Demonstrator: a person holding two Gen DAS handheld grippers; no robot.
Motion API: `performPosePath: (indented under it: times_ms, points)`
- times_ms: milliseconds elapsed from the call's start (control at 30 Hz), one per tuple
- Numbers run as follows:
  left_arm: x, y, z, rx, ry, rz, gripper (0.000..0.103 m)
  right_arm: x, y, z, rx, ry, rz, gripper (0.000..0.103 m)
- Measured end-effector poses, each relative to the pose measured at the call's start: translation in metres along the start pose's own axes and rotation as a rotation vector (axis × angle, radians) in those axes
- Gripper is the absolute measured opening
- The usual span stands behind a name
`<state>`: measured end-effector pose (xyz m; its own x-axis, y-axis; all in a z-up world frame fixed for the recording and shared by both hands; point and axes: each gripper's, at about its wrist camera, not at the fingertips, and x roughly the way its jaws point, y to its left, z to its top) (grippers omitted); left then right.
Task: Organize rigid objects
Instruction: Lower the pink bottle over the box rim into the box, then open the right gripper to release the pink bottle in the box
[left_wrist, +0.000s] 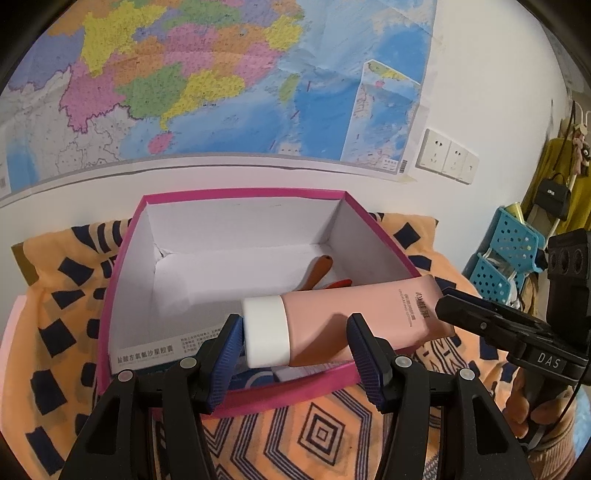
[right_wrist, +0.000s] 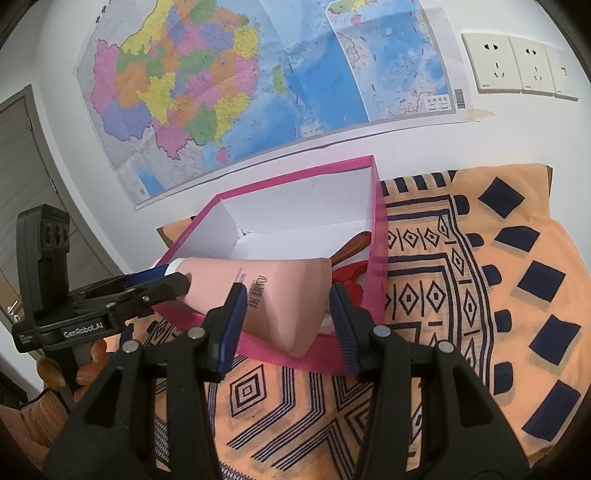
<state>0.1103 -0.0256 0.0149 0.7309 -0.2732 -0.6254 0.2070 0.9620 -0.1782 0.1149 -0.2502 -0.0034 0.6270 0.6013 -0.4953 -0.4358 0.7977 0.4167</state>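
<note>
Pink tube (left_wrist: 354, 317) hides most of the wooden-handled tool (left_wrist: 320, 271) and red item (left_wrist: 340, 283) in the box (left_wrist: 236, 400). Tube's small print unreadable. Map (left_wrist: 184, 85) cropped by frame edge.

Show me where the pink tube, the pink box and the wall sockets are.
pink tube (left_wrist: 354, 314), left wrist view, middle of its body.
pink box (left_wrist: 236, 194), left wrist view, far rim.
wall sockets (right_wrist: 524, 66), right wrist view, middle plate.

"DAS" stood on the right tongs (left_wrist: 448, 301) at three o'clock, "GenRobot.AI" on the left tongs (right_wrist: 177, 278) at nine, and Chinese characters, unreadable, on the pink tube (left_wrist: 354, 314).
</note>
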Motion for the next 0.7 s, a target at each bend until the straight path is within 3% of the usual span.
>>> performPosePath:
  times_ms: [500,600,700]
  points:
    - [0.016,0.013,0.006,0.002,0.018,0.015,0.059,0.028,0.0,0.01,-0.029,0.027,-0.042,0.049]
    - [0.019,0.012,0.007,0.013,0.018,0.023,0.063,0.031,-0.002,0.01,-0.024,0.034,-0.052,0.049]
    - [0.021,0.011,0.007,0.023,0.009,0.057,0.076,0.034,-0.003,0.01,-0.025,0.039,-0.064,0.049]
